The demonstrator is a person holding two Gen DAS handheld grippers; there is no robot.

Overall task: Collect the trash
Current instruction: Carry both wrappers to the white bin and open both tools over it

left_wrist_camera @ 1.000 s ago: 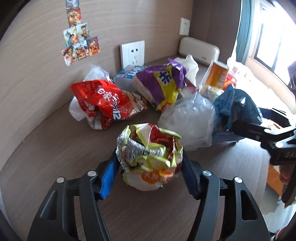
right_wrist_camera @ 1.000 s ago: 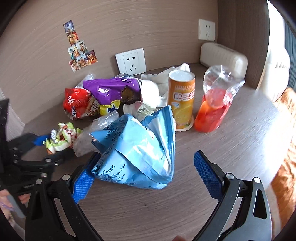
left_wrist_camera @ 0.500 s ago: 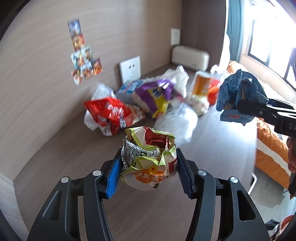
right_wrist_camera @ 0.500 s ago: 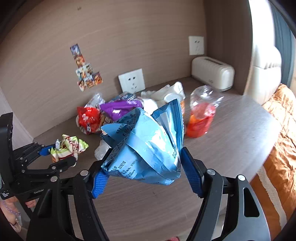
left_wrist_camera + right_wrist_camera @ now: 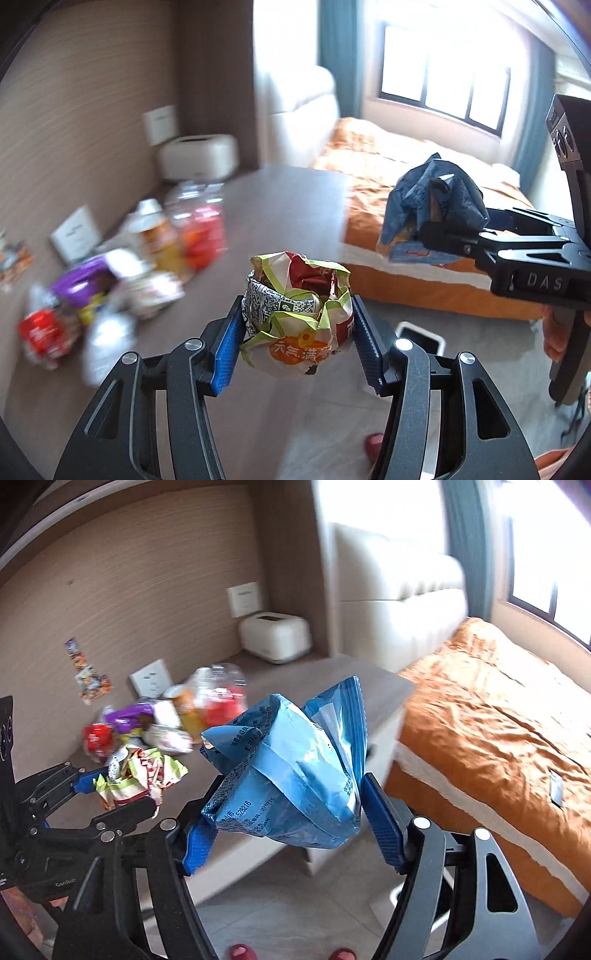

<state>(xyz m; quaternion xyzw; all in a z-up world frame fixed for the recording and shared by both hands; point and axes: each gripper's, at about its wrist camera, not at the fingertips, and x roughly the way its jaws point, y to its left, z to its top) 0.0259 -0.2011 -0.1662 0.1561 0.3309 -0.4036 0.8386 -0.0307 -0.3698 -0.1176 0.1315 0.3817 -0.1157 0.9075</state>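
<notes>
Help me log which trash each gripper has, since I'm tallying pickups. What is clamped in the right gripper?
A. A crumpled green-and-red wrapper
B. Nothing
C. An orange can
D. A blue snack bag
D: in the right wrist view the blue snack bag sits pressed between the blue pads of the right gripper, while the green-and-red wrapper is in the left gripper.

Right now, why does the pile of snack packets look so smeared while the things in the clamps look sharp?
Left wrist view: the crumpled wrapper is crisp, the trash pile streaked with motion blur, the window glaring white. Right wrist view: the blue bag is sharp, the pile smeared, and the fisheye lens bends the wall.
</notes>
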